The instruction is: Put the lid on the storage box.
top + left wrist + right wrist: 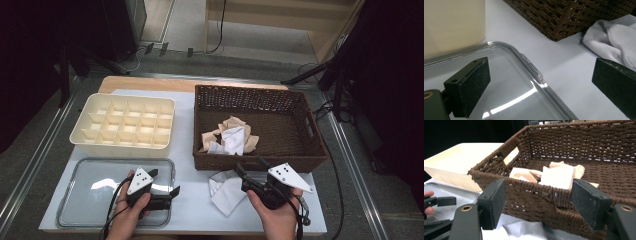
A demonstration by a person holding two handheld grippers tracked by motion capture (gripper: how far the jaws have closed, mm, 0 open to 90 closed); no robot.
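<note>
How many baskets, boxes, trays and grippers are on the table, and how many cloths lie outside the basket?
Brown wicker basket: 1
Cream divided box: 1
Clear tray: 1
White cloth outside the basket: 1
Grippers: 2, left and right
Total: 6

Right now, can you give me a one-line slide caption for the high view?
Both open grippers, left gripper and right gripper, flank a white cloth before the brown wicker basket.
</note>
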